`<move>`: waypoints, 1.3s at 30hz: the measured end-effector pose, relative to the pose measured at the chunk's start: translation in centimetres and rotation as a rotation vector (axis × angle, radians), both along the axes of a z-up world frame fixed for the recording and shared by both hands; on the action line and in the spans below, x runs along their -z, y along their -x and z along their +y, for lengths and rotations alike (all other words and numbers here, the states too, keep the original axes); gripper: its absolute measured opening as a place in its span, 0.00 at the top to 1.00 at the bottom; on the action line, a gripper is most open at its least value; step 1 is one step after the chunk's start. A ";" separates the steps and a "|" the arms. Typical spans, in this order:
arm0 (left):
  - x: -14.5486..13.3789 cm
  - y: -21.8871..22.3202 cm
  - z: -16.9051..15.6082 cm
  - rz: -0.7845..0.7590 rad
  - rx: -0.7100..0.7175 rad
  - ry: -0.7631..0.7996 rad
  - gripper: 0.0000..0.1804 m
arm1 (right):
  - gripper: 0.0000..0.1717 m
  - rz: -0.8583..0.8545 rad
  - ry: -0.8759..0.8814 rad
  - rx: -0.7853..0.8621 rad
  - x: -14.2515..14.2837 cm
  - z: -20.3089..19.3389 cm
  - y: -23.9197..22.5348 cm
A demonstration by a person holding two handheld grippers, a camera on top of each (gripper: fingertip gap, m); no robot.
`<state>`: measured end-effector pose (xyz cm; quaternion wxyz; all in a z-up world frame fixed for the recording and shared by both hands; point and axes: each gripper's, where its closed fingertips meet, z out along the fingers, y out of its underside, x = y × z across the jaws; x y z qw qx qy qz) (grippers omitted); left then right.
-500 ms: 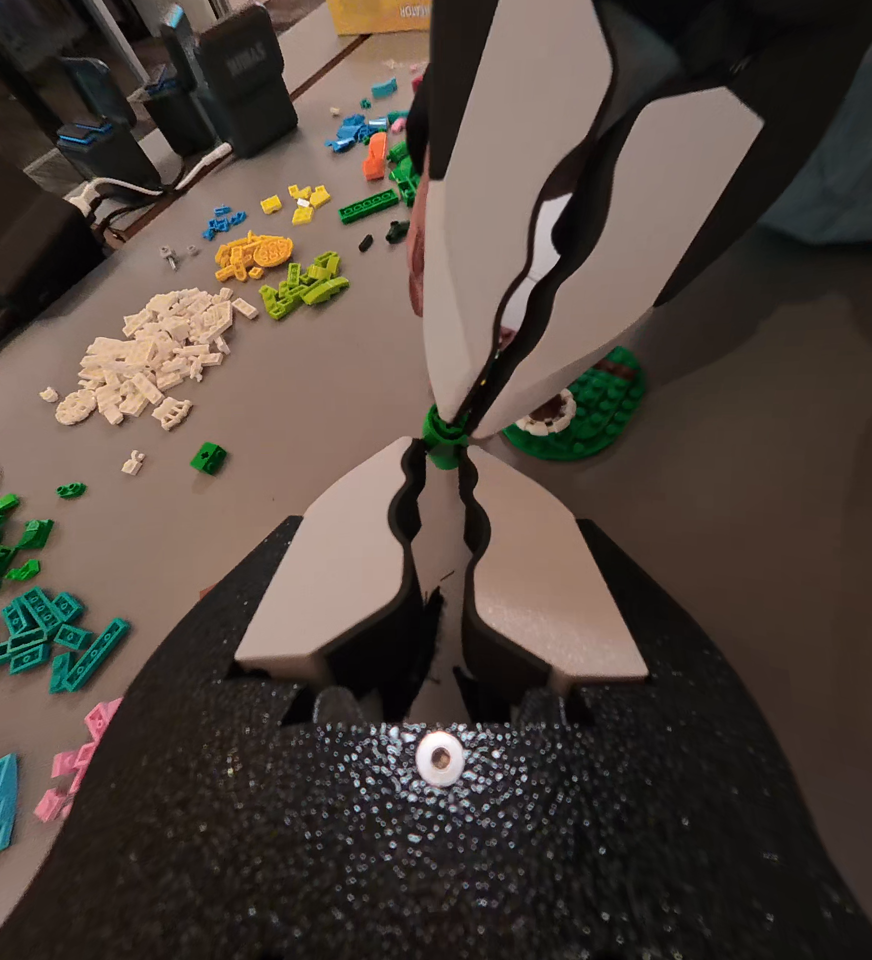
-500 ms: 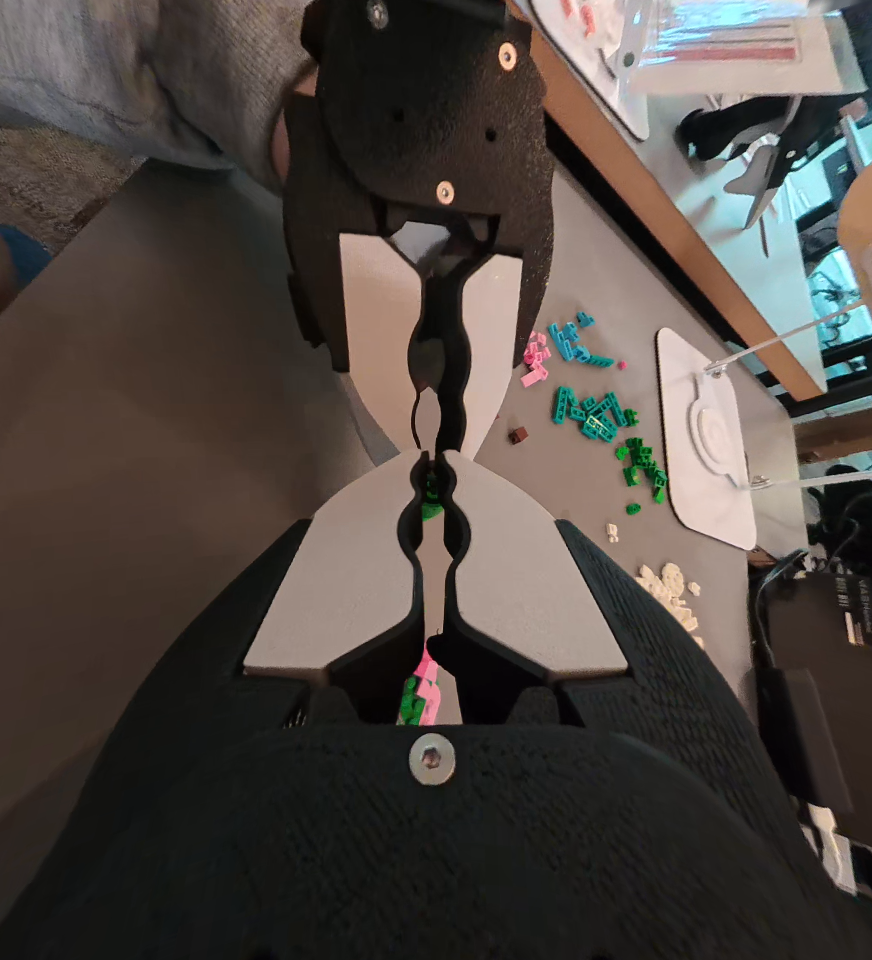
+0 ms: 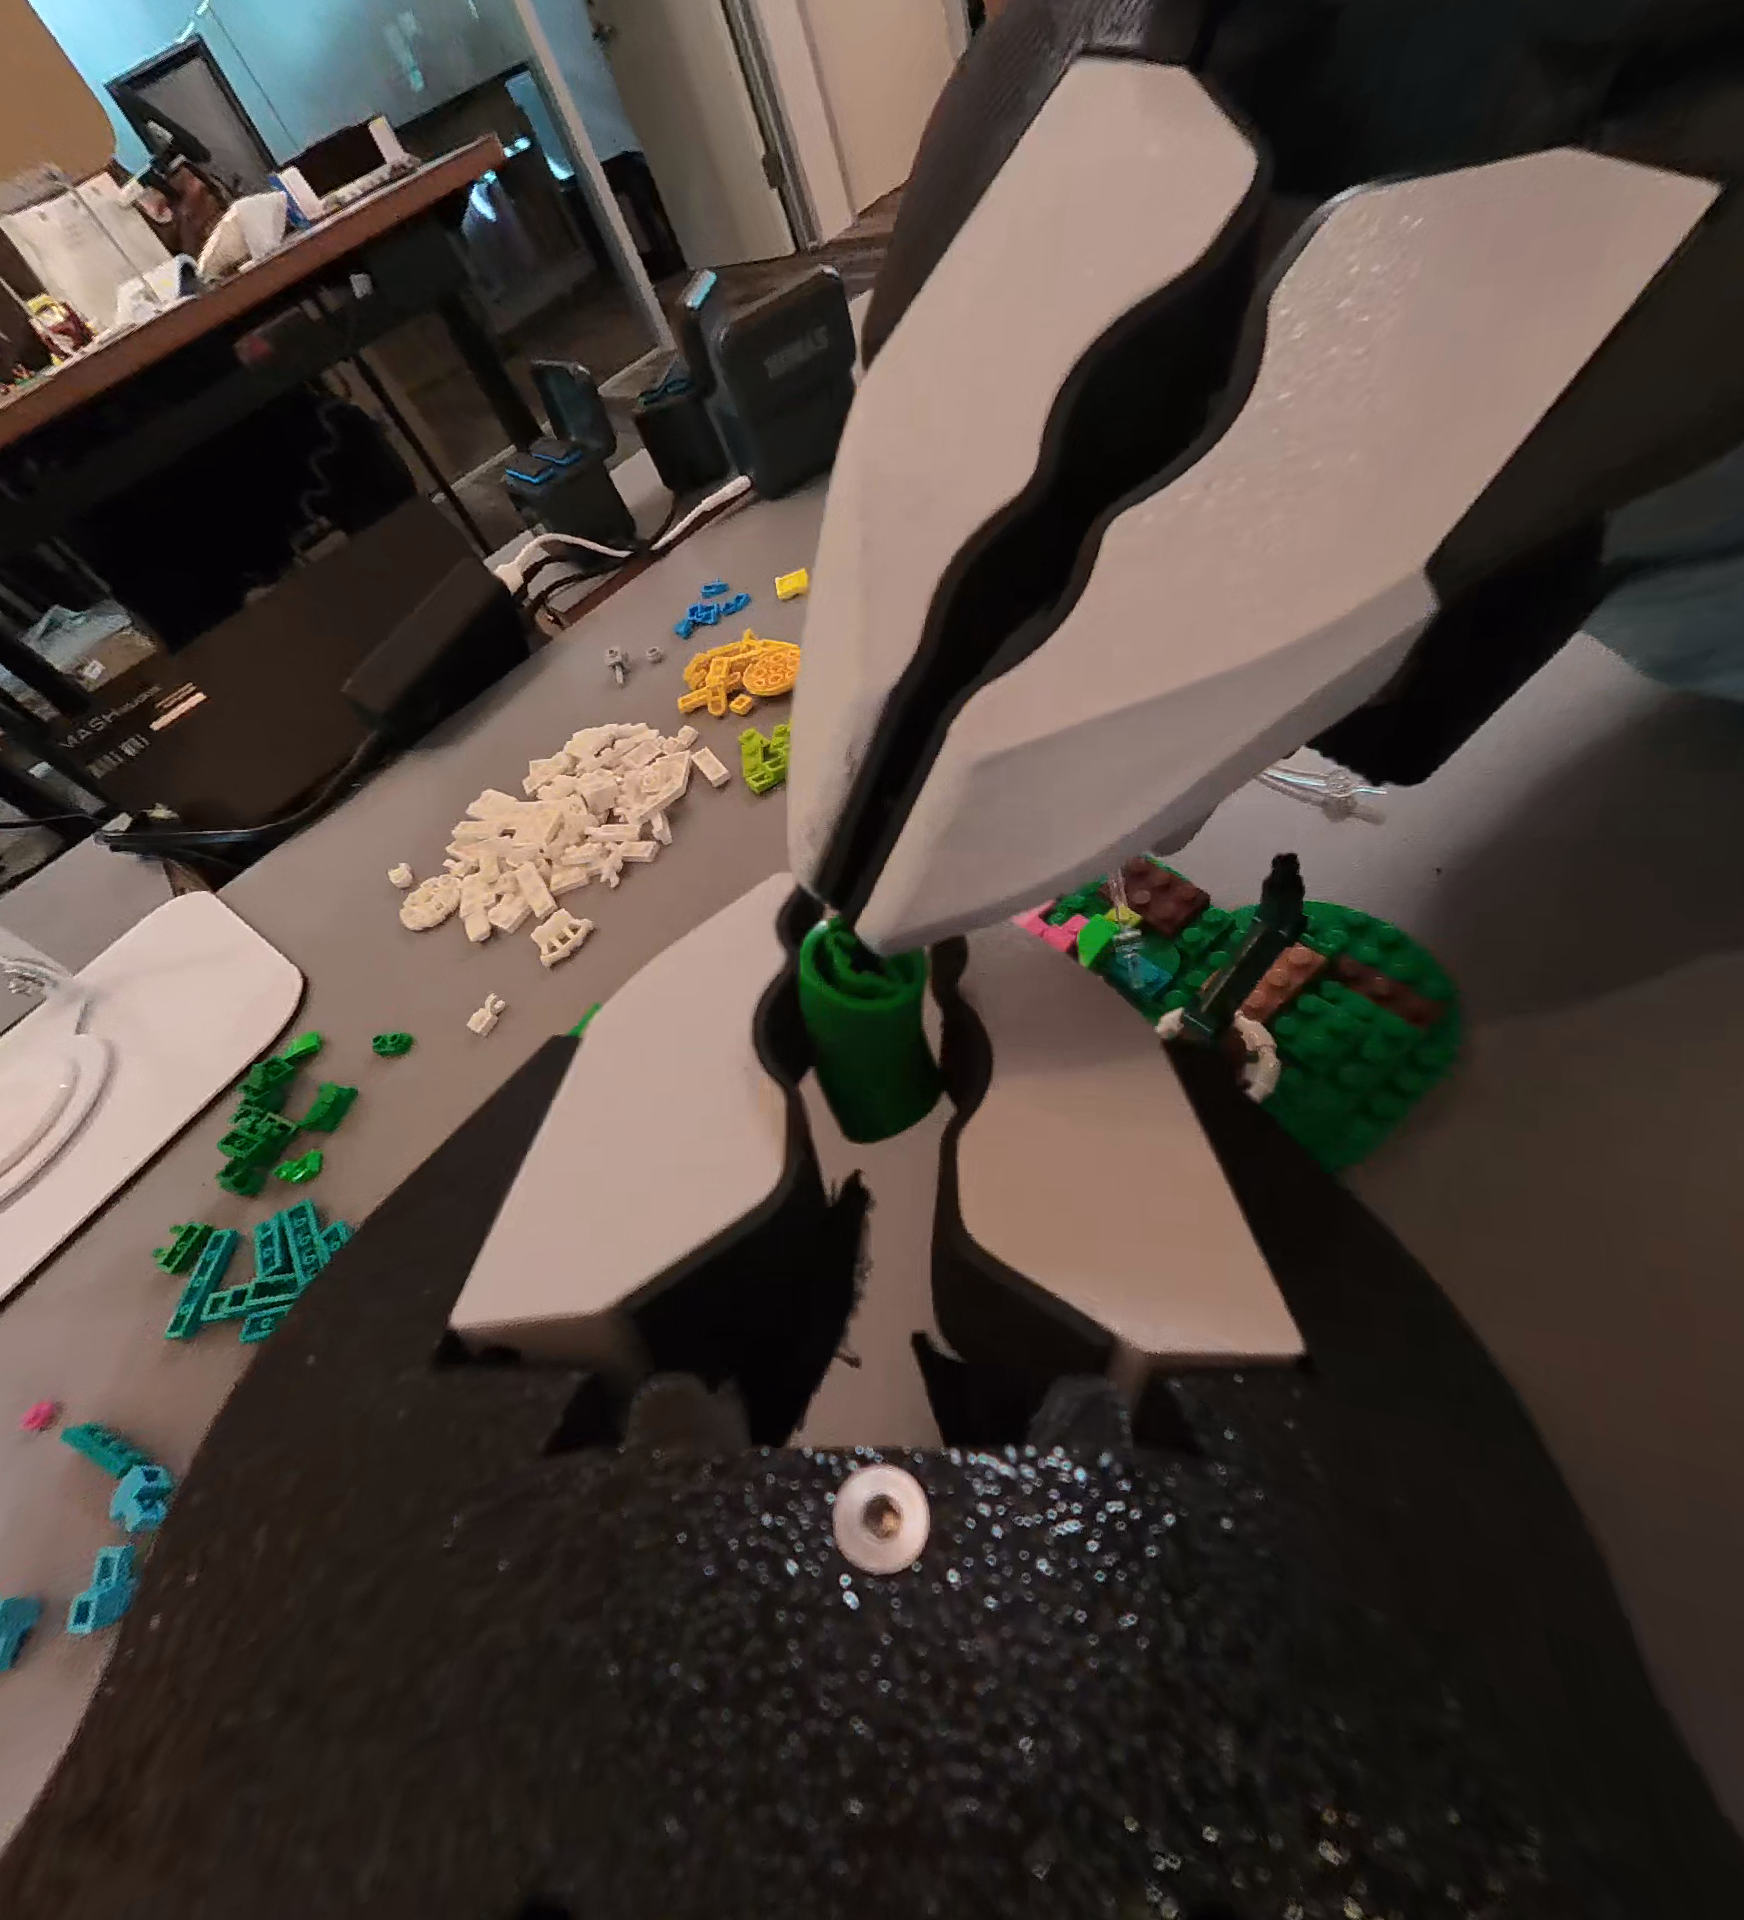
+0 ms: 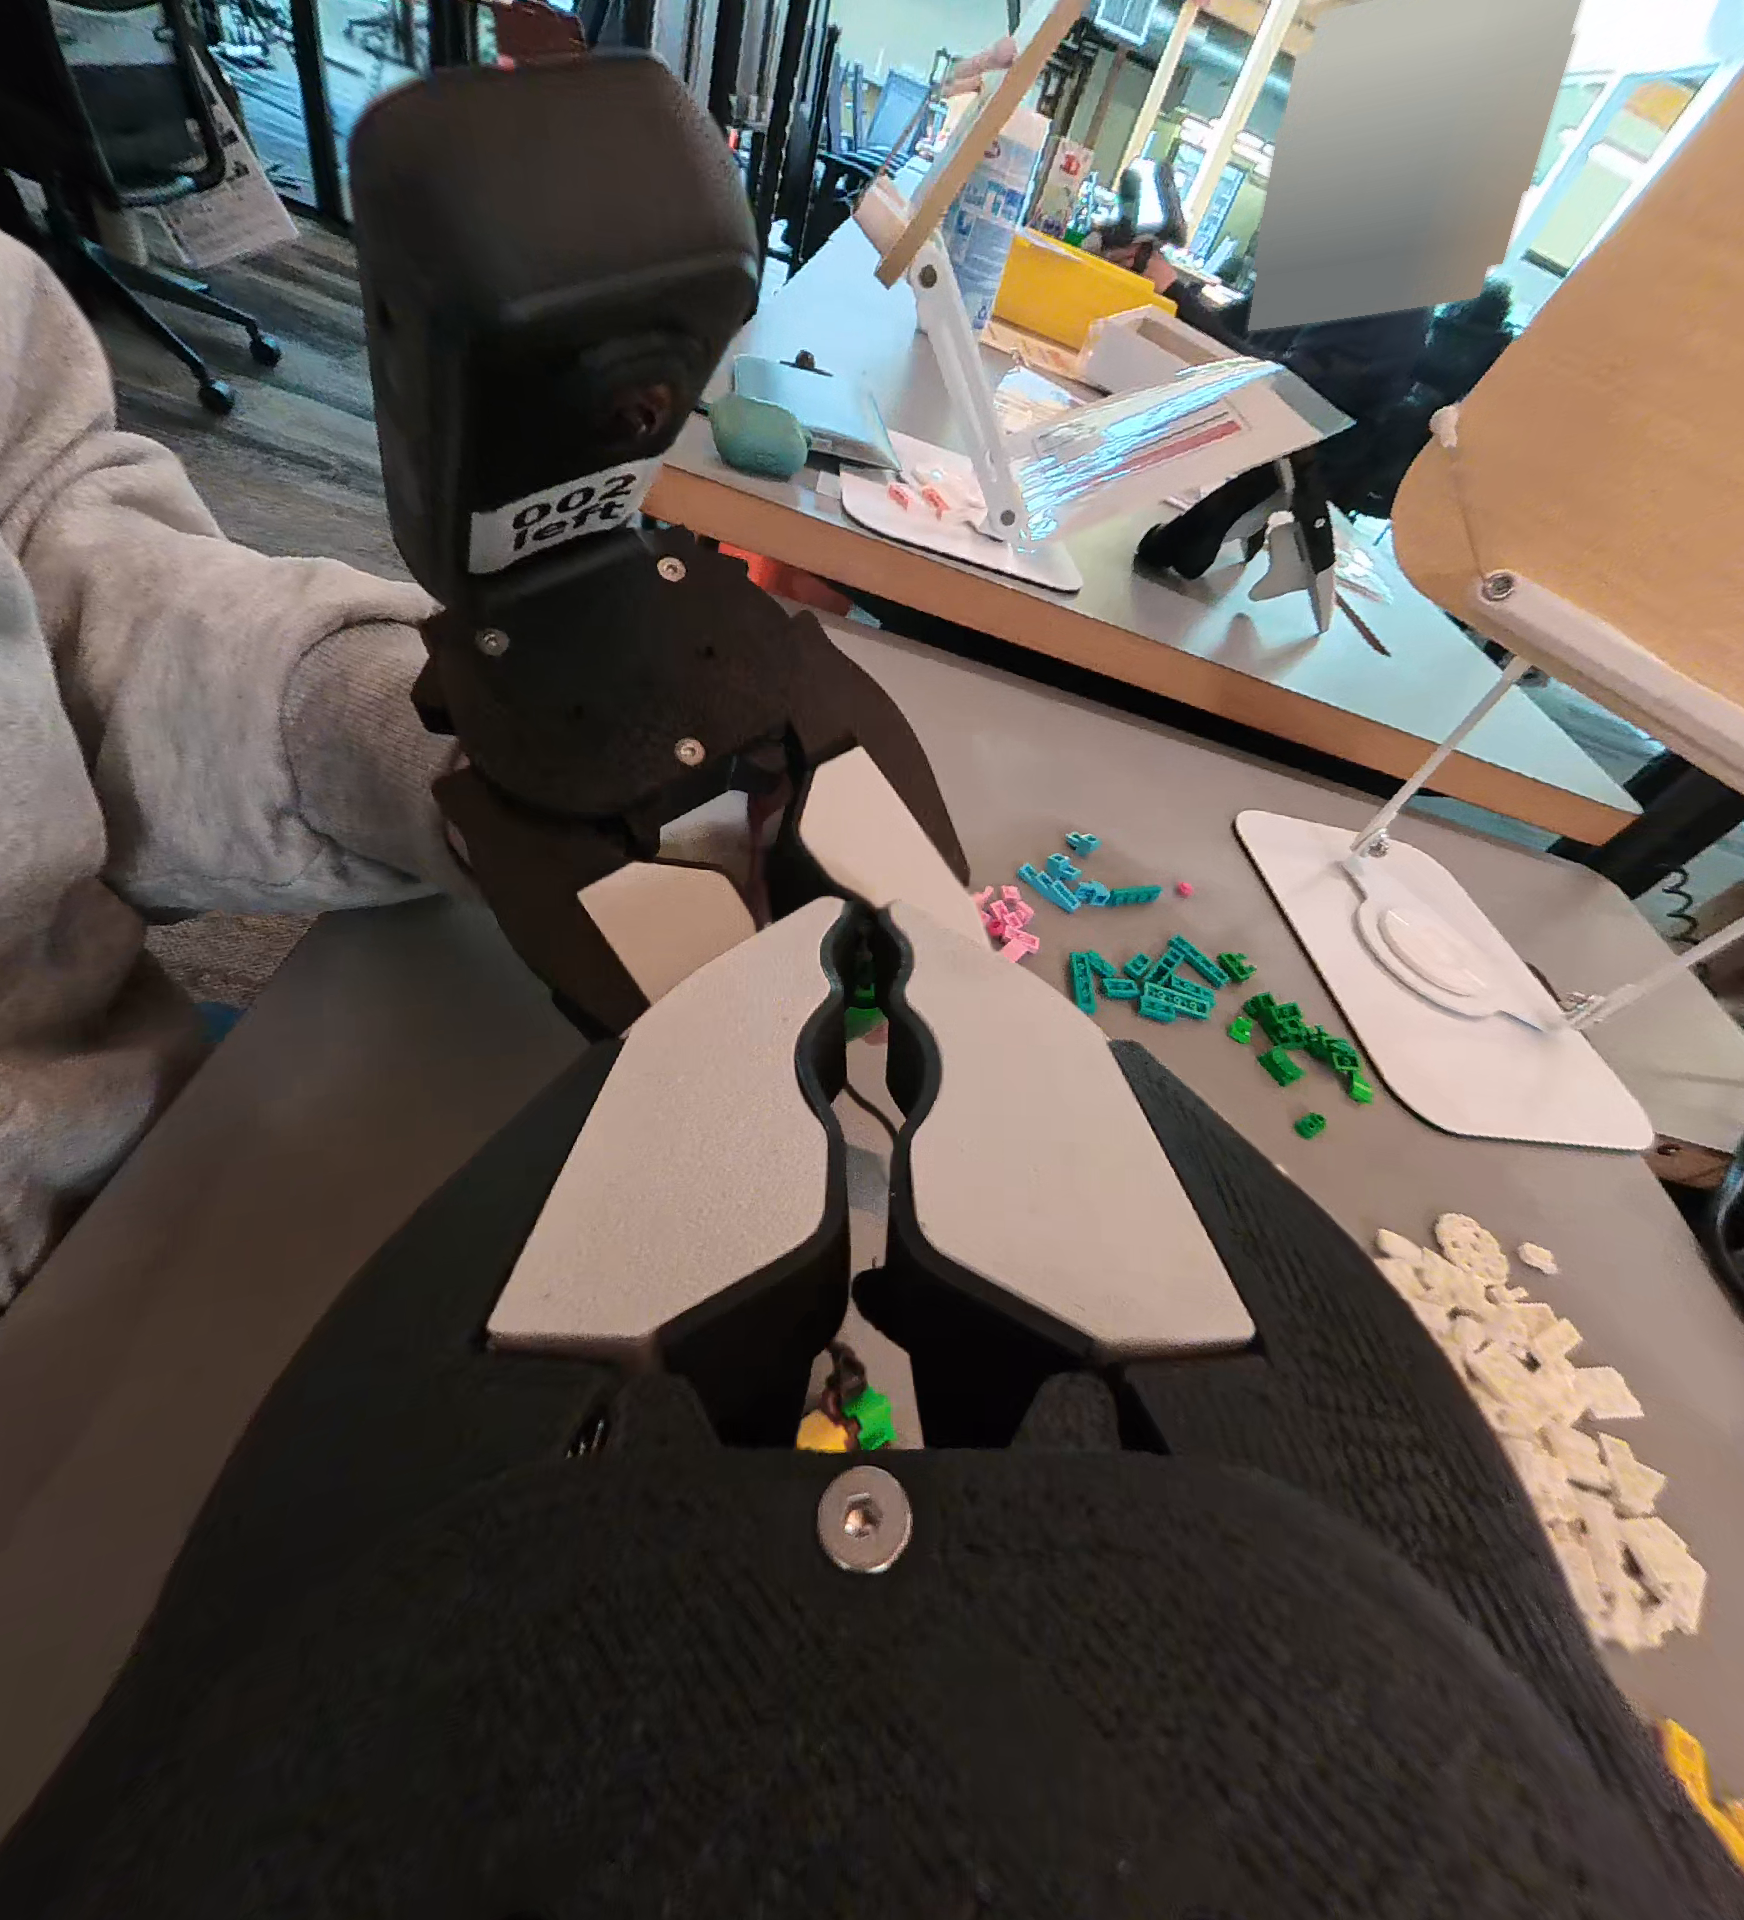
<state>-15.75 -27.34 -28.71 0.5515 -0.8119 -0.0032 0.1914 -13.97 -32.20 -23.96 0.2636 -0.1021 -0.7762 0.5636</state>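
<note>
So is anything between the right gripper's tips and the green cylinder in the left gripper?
Nothing visible does. The right gripper, fingers together, meets the top rim of the green cylinder, which sits clamped between the left gripper's fingers.

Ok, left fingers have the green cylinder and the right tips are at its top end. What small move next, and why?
Probably ease the right gripper straight back off the green cylinder. Its fingers look shut, tips poking at the cylinder's open top, while the left gripper clamps the piece above the grey table. Backing off would show how the piece sits.
</note>
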 end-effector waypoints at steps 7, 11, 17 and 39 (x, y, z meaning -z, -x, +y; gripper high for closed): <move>-0.4 0.3 0.3 0.009 -0.022 -0.017 0.90 | 1.00 0.017 0.013 0.013 -0.4 0.3 0.1; -0.7 0.8 0.1 0.012 -0.036 -0.028 0.91 | 0.97 0.002 0.032 0.032 -0.5 0.2 0.2; -1.1 0.7 0.2 0.032 -0.031 -0.032 0.91 | 1.00 0.047 0.001 0.058 -0.4 0.3 0.4; -2.4 -2.0 -0.4 0.035 0.106 -0.015 0.92 | 0.99 -0.063 0.157 -0.008 -1.3 1.0 -1.6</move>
